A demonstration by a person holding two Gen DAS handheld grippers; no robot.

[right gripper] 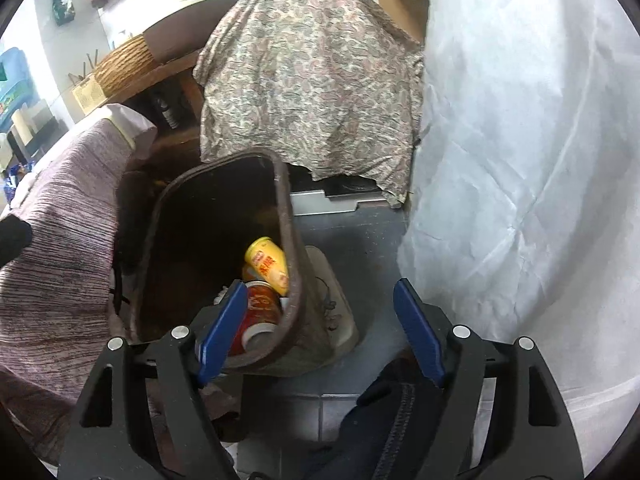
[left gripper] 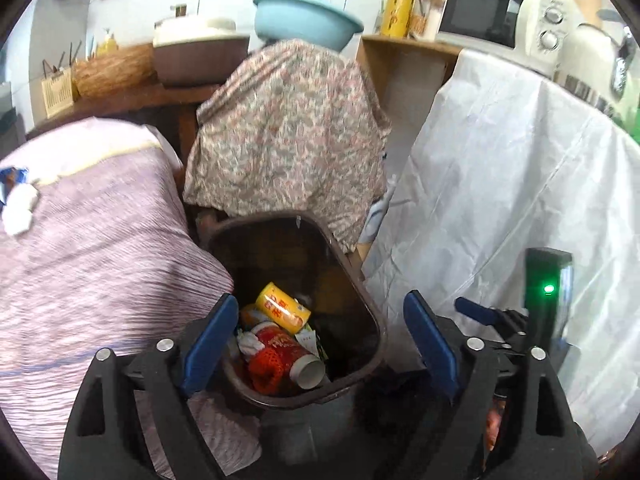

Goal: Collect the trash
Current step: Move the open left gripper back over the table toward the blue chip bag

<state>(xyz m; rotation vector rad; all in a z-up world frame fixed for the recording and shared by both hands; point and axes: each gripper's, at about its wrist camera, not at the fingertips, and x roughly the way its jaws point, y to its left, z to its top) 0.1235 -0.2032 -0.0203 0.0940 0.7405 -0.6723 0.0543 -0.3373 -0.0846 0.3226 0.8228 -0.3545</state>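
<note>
Both the left tongs [left gripper: 320, 344] and right tongs [right gripper: 320, 328] gape wide and empty above the brown bin [left gripper: 372, 320], which already holds a red cup [left gripper: 288, 354] and yellow carton [left gripper: 282, 307], while beyond the bin crumpled scraps [left gripper: 18, 208] seemingly remain on the striped cloth [left gripper: 100, 240].

A home kitchen: a microwave [left gripper: 486, 16] and kettle [left gripper: 596, 62] on a shelf, a rice cooker [left gripper: 196, 46], a blue basin [left gripper: 306, 16], chopsticks in a holder [left gripper: 58, 90], tiled walls.
</note>
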